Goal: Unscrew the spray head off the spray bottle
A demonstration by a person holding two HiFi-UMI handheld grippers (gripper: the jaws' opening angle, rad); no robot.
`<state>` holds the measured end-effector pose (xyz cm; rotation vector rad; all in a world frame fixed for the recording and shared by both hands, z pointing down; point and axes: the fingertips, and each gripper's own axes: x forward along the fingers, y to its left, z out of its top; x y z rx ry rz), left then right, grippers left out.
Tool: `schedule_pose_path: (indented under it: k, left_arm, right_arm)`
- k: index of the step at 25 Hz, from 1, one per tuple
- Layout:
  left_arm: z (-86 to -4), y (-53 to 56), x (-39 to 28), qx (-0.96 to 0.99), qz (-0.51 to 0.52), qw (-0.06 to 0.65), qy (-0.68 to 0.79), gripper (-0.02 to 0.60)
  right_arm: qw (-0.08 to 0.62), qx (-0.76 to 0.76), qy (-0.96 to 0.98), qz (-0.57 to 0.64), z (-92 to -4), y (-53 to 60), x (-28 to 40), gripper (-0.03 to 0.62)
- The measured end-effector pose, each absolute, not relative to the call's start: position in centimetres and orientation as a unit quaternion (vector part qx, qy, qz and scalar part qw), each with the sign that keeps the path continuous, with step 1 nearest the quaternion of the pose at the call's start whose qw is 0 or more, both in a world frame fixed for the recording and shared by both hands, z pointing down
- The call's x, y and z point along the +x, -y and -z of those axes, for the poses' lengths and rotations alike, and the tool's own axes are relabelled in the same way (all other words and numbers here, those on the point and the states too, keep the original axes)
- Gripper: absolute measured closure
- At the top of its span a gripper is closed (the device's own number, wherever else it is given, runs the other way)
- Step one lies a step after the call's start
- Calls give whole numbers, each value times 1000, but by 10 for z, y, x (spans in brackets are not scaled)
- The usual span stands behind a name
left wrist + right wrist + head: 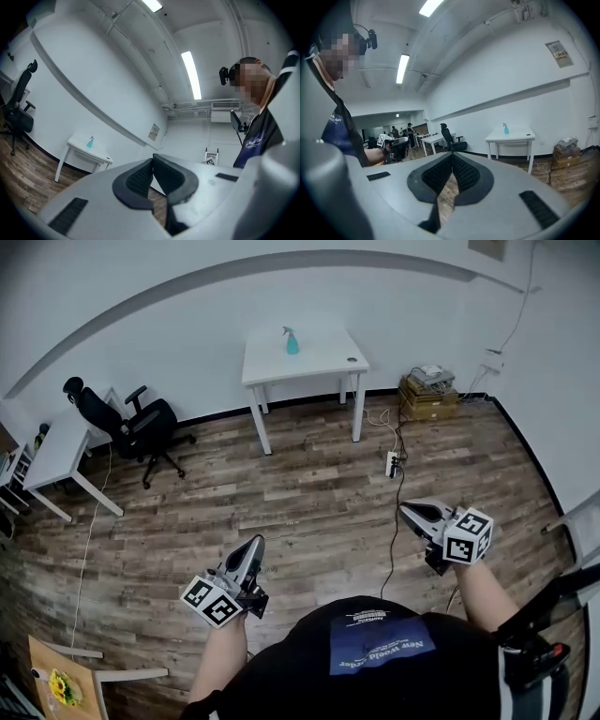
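Note:
A teal spray bottle (pixel 292 341) stands upright on a white table (pixel 319 362) by the far wall, across a stretch of wooden floor from me. It shows small in the left gripper view as the same bottle (pixel 89 142) and in the right gripper view as the bottle (pixel 505 129). My left gripper (pixel 255 547) is shut and empty, held low at the left. My right gripper (pixel 409 510) is shut and empty too, at the right. In the left gripper view the jaws (pixel 152 161) meet tip to tip; the right gripper (pixel 452 157) shows the same.
A black office chair (pixel 131 426) and a white desk (pixel 58 454) stand at the left. A power strip (pixel 393 463) with a cable lies on the floor near cardboard boxes (pixel 428 395). A wooden chair (pixel 70 681) is at the lower left.

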<state>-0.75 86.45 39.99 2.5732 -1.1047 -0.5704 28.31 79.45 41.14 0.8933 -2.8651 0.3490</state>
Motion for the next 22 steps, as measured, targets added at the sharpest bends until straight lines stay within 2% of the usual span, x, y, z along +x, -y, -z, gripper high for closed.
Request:
schedule_pose_path:
  k: [5,11,22]
  left_arm:
    - [-407,-848,-34,888,198,148,387,577]
    - [-412,-820,-36,883,190,149,403,577]
    - [-393,-736,35,857,193,125,461,577]
  right_arm:
    - [62,307,942,-117,-409,-772,266,595]
    - [54,304,944,-113,-409,-732,267,595]
    - [40,262,958,-107,-397,-613,338,597]
